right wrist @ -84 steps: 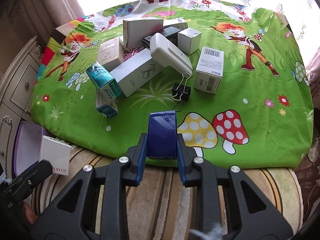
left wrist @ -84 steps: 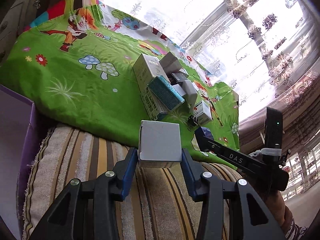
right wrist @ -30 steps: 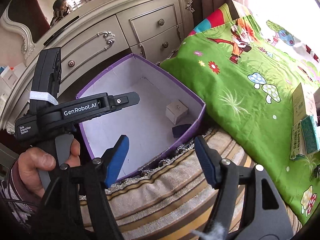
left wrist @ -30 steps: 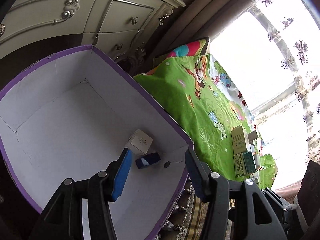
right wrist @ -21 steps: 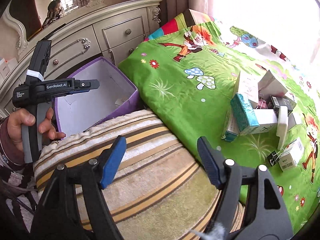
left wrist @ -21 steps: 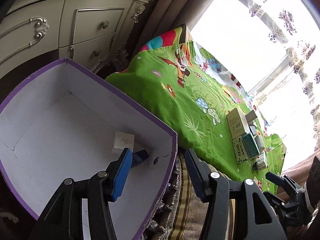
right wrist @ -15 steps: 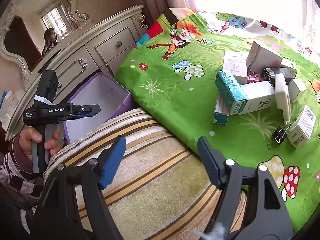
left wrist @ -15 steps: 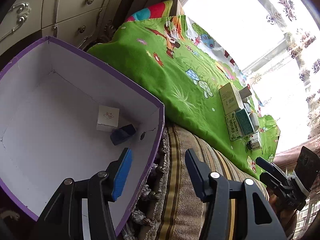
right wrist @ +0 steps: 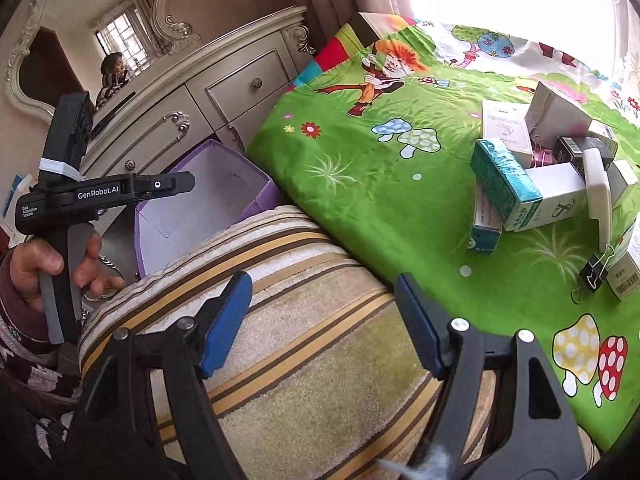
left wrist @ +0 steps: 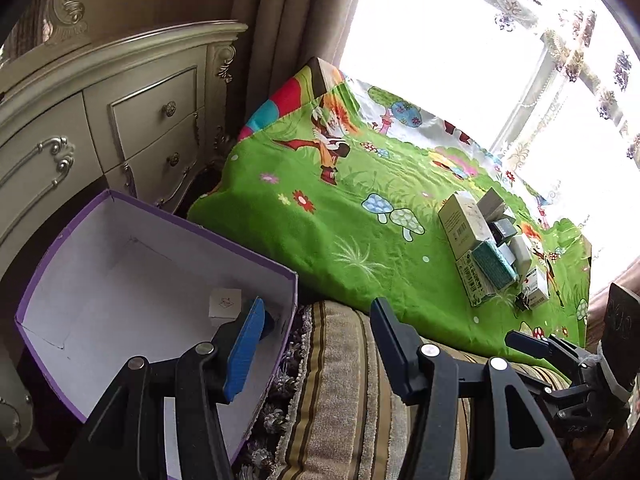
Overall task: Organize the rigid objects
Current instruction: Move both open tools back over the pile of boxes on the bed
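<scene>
Fingers: left gripper (left wrist: 316, 340) parted, empty | right gripper (right wrist: 322, 312) wide, empty | white box (left wrist: 225, 303) lay inside purple box (left wrist: 160, 216) | remaining boxes (right wrist: 532, 168) clustered on green bedspread (right wrist: 380, 208)

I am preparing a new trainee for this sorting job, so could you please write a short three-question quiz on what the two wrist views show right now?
1. True or false: the left gripper is clamped on a box.
2. Which container already holds the small white box?
A. the purple box
B. a drawer of the dresser
C. a basket on the green blanket
3. Fill in: the black binder clip lies on the ____ blanket, near the pile of boxes.

Key
1. False: both the left gripper and the right gripper are open, nothing between the jaws.
2. A
3. green
</scene>
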The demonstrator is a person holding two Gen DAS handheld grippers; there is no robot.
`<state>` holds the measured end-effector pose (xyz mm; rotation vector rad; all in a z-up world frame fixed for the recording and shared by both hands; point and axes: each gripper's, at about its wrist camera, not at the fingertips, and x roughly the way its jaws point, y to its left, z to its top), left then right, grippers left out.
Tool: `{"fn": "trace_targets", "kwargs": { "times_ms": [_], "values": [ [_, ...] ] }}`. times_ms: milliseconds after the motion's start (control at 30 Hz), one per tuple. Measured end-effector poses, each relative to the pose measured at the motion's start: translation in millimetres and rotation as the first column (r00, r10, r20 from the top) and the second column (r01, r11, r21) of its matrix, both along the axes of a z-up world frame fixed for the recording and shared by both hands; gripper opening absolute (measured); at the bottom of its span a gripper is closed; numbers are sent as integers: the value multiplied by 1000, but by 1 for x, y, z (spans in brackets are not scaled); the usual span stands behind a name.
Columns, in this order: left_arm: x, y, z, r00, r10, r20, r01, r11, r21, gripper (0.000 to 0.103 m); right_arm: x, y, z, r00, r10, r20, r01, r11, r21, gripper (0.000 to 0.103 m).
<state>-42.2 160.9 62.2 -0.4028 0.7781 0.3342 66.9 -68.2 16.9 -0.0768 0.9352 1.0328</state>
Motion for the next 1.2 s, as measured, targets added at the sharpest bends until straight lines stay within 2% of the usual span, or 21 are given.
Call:
{"fn": "trace_targets", "kwargs": {
  "times_ms": [33,67,133,200,267,333,400,433,500,567,633,700,767,833,900,967,1033,1067,1133,1200],
  "values": [
    [7,-8,9,998,-31,51,31,999,8,59,4,-3,-2,999,-27,-25,28,999,18,77],
    [12,-15,13,994,-62,94,62,998,-4,67,6,-4,-5,998,-45,-49,47,998,30,77],
    [30,-32,14,982,-132,137,134,991,-7,70,7,-4,-11,997,-56,-60,57,998,24,77],
    [51,-50,6,971,-201,126,199,979,31,70,5,-4,-10,998,-60,-23,60,998,-5,77],
    [70,-61,-4,965,-246,92,246,969,13,71,3,-8,-6,998,-68,15,68,998,-11,77],
    [85,-73,-11,949,-305,84,308,951,-33,77,6,-15,-6,996,-88,8,88,996,3,77],
    [95,-84,-12,933,-351,77,354,935,-23,84,13,-19,-10,993,-118,-30,118,993,16,77],
    [98,-86,-11,930,-358,81,360,933,-16,84,16,-20,-12,991,-128,-48,130,991,24,77],
    [100,-75,-14,944,-316,99,320,947,-26,84,20,-20,-13,987,-144,-64,146,989,22,77],
    [97,-56,-24,959,-263,107,272,960,-72,84,21,-26,-4,987,-145,-65,148,988,41,77],
    [91,-38,-36,970,-213,116,230,962,-150,84,20,-46,16,993,-99,-61,106,987,122,77],
    [85,-30,-44,974,-199,111,216,959,-181,84,16,-69,34,999,-21,26,18,994,109,77],
    [82,-32,-47,969,-217,114,234,957,-170,84,17,-96,41,993,2,119,-10,998,65,83],
    [83,-36,-49,963,-247,111,263,952,-159,84,24,-123,36,993,22,113,-29,998,57,89],
    [88,-42,-52,958,-274,86,285,946,-154,84,32,-140,27,996,45,77,-50,996,76,89],
    [94,-48,-54,956,-290,51,295,945,-140,84,36,-147,20,995,44,88,-51,995,85,89],
    [100,-57,-51,949,-315,13,315,945,-82,85,39,-147,15,996,1,87,-10,994,113,89],
    [103,-63,-47,943,-334,-4,334,942,-41,86,40,-148,12,999,-8,53,0,989,150,89],
    [112,-75,-38,926,-377,-26,378,926,25,92,45,-146,10,1000,-7,-9,9,984,178,89],
    [122,-89,-31,903,-428,-27,429,901,67,101,44,-143,13,1000,-18,5,17,986,166,89]
  ]
}}
